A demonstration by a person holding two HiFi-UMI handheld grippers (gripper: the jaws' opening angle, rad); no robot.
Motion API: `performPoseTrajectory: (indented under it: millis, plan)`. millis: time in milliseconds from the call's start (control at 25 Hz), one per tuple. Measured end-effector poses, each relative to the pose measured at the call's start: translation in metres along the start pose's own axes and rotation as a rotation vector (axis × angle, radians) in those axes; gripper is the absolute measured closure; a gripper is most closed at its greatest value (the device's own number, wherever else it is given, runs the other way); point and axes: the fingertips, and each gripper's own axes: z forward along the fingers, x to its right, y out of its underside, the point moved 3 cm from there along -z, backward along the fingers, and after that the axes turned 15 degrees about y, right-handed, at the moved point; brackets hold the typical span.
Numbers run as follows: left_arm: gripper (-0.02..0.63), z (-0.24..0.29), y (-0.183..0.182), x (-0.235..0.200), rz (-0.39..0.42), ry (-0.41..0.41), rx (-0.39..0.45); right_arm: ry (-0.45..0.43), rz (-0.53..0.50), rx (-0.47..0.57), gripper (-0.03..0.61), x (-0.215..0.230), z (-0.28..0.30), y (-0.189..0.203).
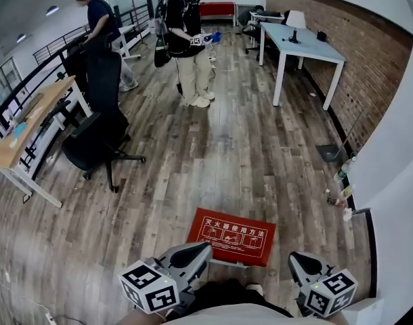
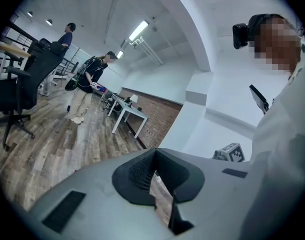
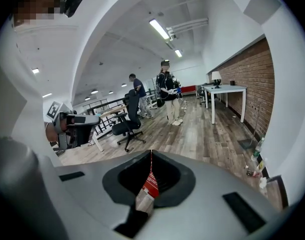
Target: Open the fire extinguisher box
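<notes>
While people (image 1: 190,39) stand beyond, the red box (image 1: 231,236) rests on plank floor (image 1: 227,147).

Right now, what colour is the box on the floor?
The box is red with white print; the head view shows it best.

Fire extinguisher box (image 1: 231,237): only the red lid shows. Near edge hidden behind the person's body; lid print too small to read.
Right gripper (image 3: 150,153): only a narrow red sliver shows through the slit between its jaws.
Small items (image 1: 338,193), on the floor past the near end of the white table (image 1: 313,46): too small to tell.
</notes>
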Motion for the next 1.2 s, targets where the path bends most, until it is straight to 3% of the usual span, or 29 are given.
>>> performPoseTrajectory:
  millis: [480,920,1200]
  plan:
    - [0.607,0.067,0.046,0.023,-0.071,-0.156,0.080,-0.128,-0.115,-0.060,0.568,0.083,0.016,0.009]
    - [0.607,0.053,0.062,0.026,-0.061,-0.266,0.098,-0.295,-0.216,-0.113,0.568,0.059,0.051,0.019]
    - [0.607,0.031,0.098,-0.007,-0.109,-0.309,0.059,-0.284,-0.292,-0.135,0.568,0.035,0.090,0.025]
